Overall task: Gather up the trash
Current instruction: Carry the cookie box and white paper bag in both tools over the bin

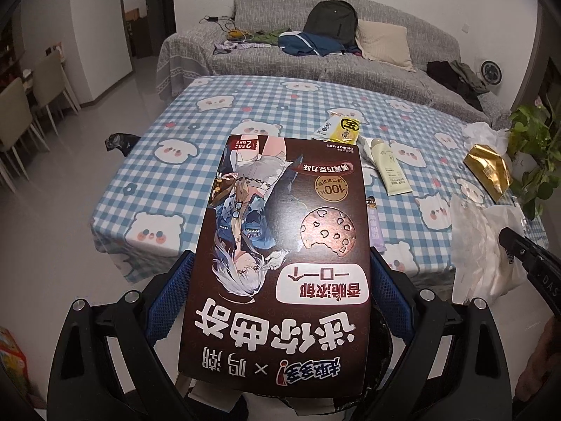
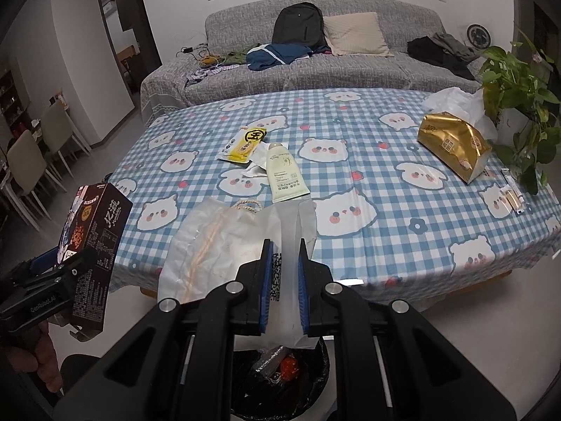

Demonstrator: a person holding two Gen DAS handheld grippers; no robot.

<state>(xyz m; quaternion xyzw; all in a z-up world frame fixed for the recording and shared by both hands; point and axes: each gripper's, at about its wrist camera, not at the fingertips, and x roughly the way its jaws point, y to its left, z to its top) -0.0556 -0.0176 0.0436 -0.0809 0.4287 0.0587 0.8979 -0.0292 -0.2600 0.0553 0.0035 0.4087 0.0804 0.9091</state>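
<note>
My left gripper [image 1: 280,273] is shut on a dark brown cookie box [image 1: 284,252], held flat in front of the table; the box also shows in the right wrist view [image 2: 94,242]. My right gripper [image 2: 284,263] is shut on a crumpled white paper bag [image 2: 231,242] with a rope handle, held over a black-lined trash bin [image 2: 280,379] that holds some scraps. On the table lie a yellow snack wrapper [image 2: 243,144], a pale green tube [image 2: 284,175] and crumpled white paper [image 2: 257,165].
The table has a blue checked cloth [image 2: 368,182] with bear prints. A gold tissue pack [image 2: 454,145], white plastic bag [image 2: 455,100] and potted plant [image 2: 515,105] stand at its right. A grey sofa [image 2: 315,66] is behind. Dining chairs [image 2: 31,165] stand left.
</note>
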